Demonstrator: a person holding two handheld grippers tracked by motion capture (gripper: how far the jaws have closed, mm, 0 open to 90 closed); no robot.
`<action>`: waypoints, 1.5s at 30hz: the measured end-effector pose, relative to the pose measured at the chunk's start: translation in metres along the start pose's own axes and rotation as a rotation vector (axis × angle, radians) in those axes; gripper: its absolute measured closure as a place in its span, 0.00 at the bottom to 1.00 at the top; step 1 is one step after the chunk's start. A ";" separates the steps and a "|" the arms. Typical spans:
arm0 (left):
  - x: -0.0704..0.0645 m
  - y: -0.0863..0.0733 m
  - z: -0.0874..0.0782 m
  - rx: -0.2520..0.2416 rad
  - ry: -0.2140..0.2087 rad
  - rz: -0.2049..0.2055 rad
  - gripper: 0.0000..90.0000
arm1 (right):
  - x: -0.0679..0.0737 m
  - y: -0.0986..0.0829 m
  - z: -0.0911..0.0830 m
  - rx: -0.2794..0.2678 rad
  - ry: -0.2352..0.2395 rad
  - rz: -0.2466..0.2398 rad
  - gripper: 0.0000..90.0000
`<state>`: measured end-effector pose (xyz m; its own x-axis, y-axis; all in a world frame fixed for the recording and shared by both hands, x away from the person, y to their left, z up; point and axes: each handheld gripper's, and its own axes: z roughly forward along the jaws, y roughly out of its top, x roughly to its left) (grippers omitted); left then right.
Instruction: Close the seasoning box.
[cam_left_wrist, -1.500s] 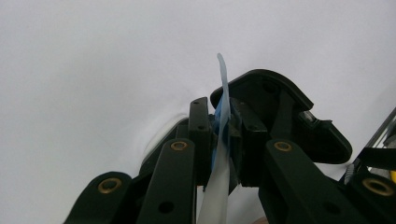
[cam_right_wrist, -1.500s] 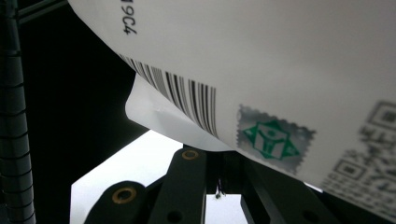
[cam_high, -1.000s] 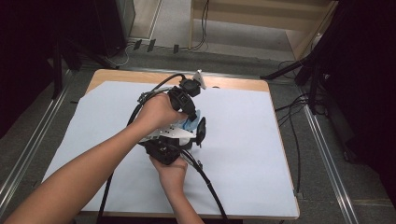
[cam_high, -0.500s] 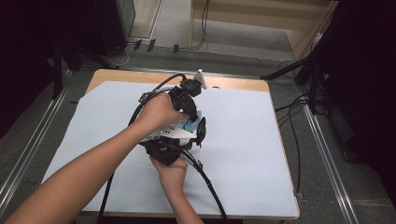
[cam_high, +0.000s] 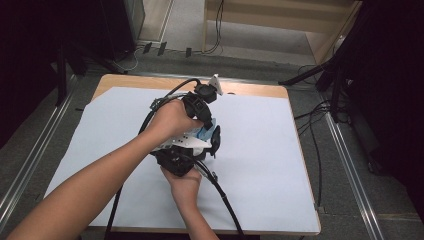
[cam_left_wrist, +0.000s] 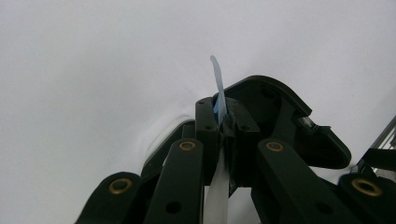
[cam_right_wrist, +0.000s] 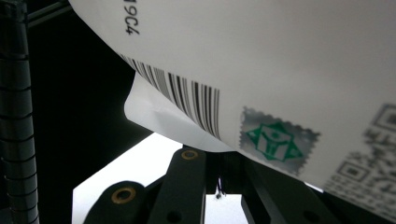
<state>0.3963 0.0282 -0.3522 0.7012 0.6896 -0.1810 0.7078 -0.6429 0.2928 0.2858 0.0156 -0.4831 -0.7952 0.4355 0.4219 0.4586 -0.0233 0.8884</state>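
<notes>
Nearest the camera, the right claw (cam_high: 176, 159) sits low over the white-covered worktop (cam_high: 260, 165), its jaws pinched shut on a white packet (cam_right_wrist: 280, 70) printed with a barcode. Just past it, the left claw (cam_high: 202, 102) reaches in from above, forearm slanting across, clamped tight on the packet's thin blue edge (cam_left_wrist: 217, 88). Both meet mid-worktop, well away from every edge.

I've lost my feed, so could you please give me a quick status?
Left gripper shut on blue-edged packet. Right gripper shut on its labelled white side. Nothing in the way.
</notes>
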 end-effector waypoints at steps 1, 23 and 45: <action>0.000 0.000 0.000 -0.001 -0.004 -0.004 0.96 | 0.000 0.000 0.000 0.001 0.001 -0.001 1.00; -0.002 0.002 -0.002 0.008 -0.001 -0.006 0.95 | 0.000 0.002 0.001 -0.009 0.002 0.003 0.99; 0.003 -0.002 0.002 0.013 -0.022 -0.019 0.93 | 0.000 -0.002 0.003 0.012 -0.001 0.001 0.97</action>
<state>0.3975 0.0307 -0.3554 0.6894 0.6942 -0.2069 0.7218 -0.6344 0.2765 0.2861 0.0187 -0.4851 -0.7942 0.4362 0.4229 0.4644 -0.0130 0.8855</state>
